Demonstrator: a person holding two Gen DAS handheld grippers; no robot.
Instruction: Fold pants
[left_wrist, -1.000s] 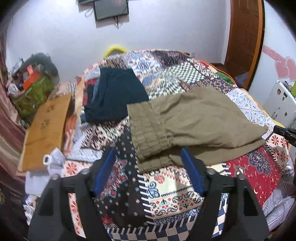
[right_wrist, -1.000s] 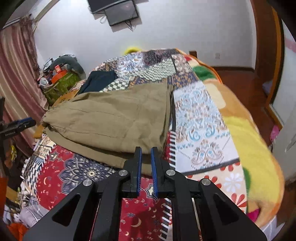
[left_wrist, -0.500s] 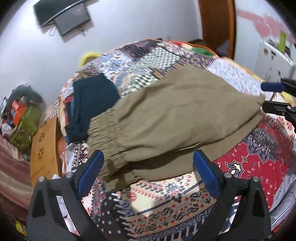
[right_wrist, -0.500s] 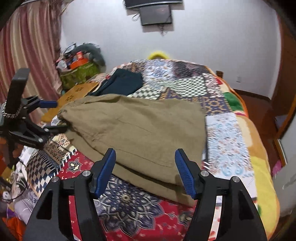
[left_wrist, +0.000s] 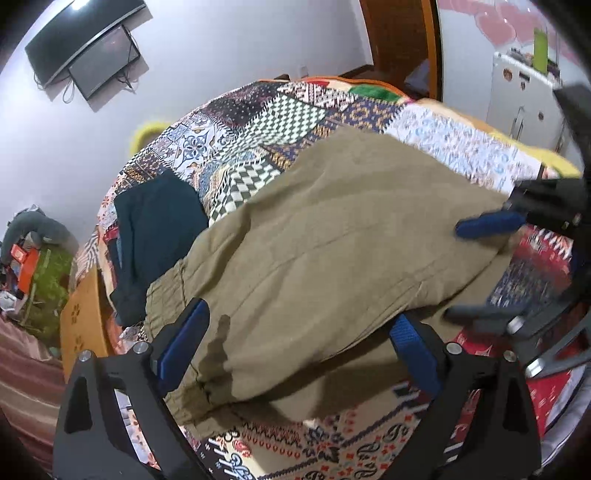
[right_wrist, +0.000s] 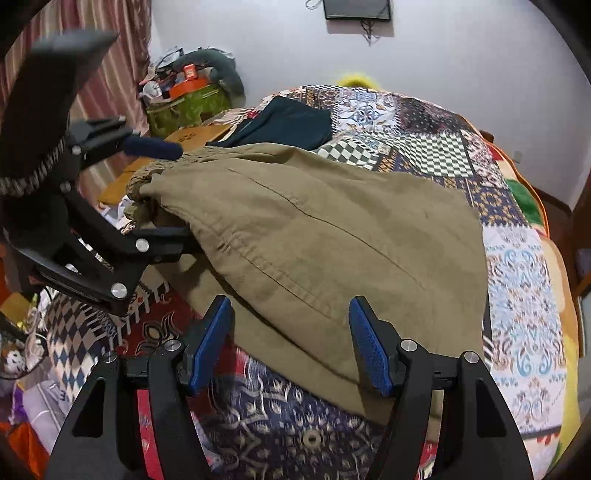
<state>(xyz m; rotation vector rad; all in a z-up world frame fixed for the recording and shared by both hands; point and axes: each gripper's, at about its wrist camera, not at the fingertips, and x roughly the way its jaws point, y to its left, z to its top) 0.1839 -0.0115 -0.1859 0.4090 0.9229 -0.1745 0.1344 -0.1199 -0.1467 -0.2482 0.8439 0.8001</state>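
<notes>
Item 1: olive-khaki cotton pants (left_wrist: 332, 251), already folded leg on leg, lying flat on a patchwork quilt (left_wrist: 280, 122) over the bed. Long axis runs roughly 9 to 3 o'clock as I face the bed: gathered elastic waistband (right_wrist: 147, 184) at 9, leg ends at 3.

Item 2: left gripper (left_wrist: 299, 354), black frame with blue pads, at the waistband end. Jaws wide and closing slightly, straddling the near edge of the cloth without pressing it; nothing held.

Item 3: right gripper (right_wrist: 291, 343), same make, at the leg end. Jaws parted, pads clear of the fabric, the near hem lying between them.

Item 4: dark teal folded garment (left_wrist: 159, 236), at 11 o'clock beyond the waistband.

Judgement: each hand sits nearest its own end, so the next fold likely brings one end over the other.
</notes>
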